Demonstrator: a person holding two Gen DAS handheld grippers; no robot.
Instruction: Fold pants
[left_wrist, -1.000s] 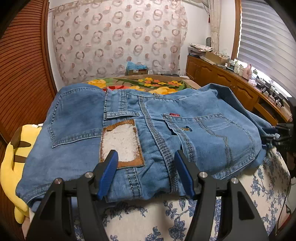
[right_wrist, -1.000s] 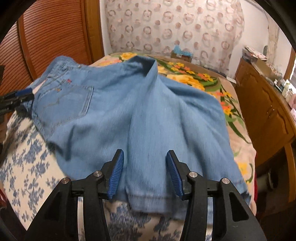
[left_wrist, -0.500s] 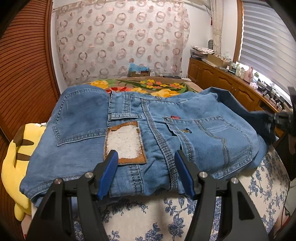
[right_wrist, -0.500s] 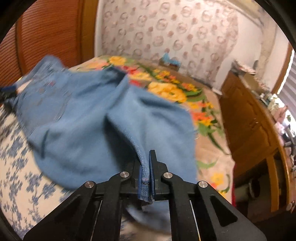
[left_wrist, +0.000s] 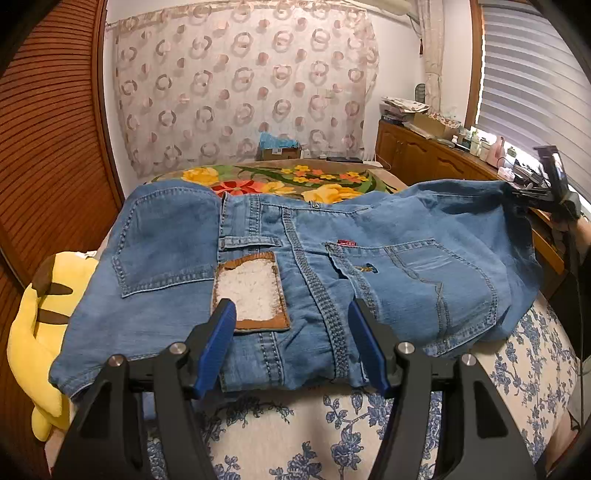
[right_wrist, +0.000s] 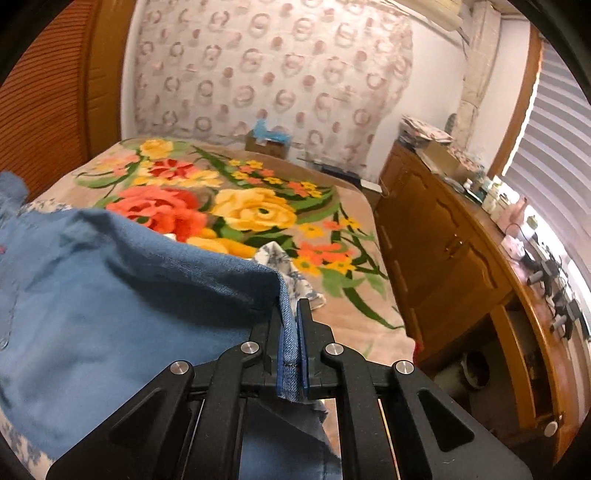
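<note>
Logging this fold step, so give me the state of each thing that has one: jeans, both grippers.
jeans: partly folded on the bed, one hem lifted.
left gripper: open, poised over the waistband edge, holding nothing.
right gripper: shut on the jeans hem, holding it raised.

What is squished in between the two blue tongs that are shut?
The hem of the jeans is squeezed between the right tongs, lifted above the flowery blanket. That shows in the right wrist view.
</note>
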